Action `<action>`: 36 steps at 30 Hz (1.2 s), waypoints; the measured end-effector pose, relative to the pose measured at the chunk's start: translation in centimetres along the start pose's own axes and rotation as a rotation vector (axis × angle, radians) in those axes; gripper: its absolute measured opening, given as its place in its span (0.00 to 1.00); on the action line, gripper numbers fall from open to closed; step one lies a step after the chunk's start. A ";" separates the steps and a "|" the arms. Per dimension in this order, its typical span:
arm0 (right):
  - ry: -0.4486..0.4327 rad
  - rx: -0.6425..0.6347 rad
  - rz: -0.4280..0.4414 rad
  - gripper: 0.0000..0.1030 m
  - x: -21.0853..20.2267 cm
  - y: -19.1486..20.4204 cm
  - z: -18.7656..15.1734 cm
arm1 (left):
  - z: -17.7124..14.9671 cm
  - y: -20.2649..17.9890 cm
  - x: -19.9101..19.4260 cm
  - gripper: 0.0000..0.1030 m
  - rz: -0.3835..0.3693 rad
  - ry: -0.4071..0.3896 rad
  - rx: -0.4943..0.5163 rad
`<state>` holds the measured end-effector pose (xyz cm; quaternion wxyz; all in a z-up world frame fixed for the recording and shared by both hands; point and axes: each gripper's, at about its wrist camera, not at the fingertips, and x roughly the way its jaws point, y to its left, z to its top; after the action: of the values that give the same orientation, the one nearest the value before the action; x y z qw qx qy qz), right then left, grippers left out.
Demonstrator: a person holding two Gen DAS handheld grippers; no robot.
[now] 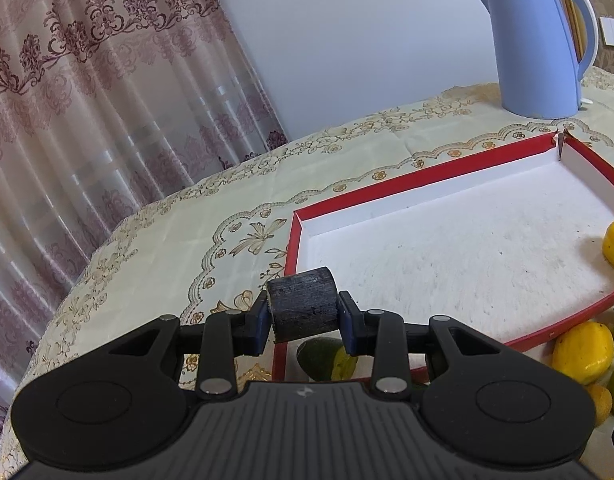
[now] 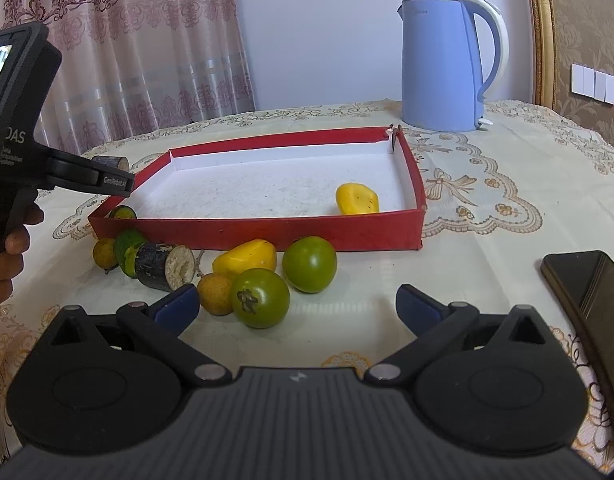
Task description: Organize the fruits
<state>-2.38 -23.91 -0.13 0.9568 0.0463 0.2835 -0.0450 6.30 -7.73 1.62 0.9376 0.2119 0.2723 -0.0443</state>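
Between the blue pads of the left gripper [image 1: 303, 316], in the left wrist view, sits a dark sugarcane piece [image 1: 301, 307]; the jaws squeeze it from both sides. It hangs over the near left corner of the red tray [image 1: 419, 174]. A blue kettle [image 1: 535, 44] stands far right on the tabletop [image 1: 195, 216].

From the right wrist view, the right gripper [image 2: 297, 306] has its jaws wide apart, holding nothing. Just past it lie two green tomatoes [image 2: 261, 298], a yellow fruit [image 2: 247, 258], and another sugarcane piece [image 2: 165, 266]. One yellow fruit in the tray [image 2: 357, 199] rests near its right wall. A black phone [image 2: 587, 292] lies at the right.
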 end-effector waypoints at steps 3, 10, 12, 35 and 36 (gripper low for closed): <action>0.001 0.004 0.001 1.00 0.1 0.0 0.0 | 0.3 -0.2 0.3 0.33 0.000 0.006 0.001; 0.001 0.012 0.005 1.00 0.1 -0.1 0.0 | 0.8 -0.9 1.0 0.33 0.009 0.008 0.025; 0.001 0.014 0.006 1.00 0.1 -0.1 0.0 | 0.9 -1.1 1.2 0.33 0.012 0.009 0.034; 0.009 0.052 0.031 1.00 0.2 -0.7 -0.1 | 2.2 -4.0 3.7 0.33 0.049 0.032 0.122; 0.008 0.053 0.032 1.00 0.2 -0.7 -0.1 | 2.3 -4.1 3.8 0.33 0.050 0.033 0.124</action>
<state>-2.32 -24.62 -0.34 0.9546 0.0764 0.2854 -0.0370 9.86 -12.28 -0.22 0.9188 0.2772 0.2790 -0.0342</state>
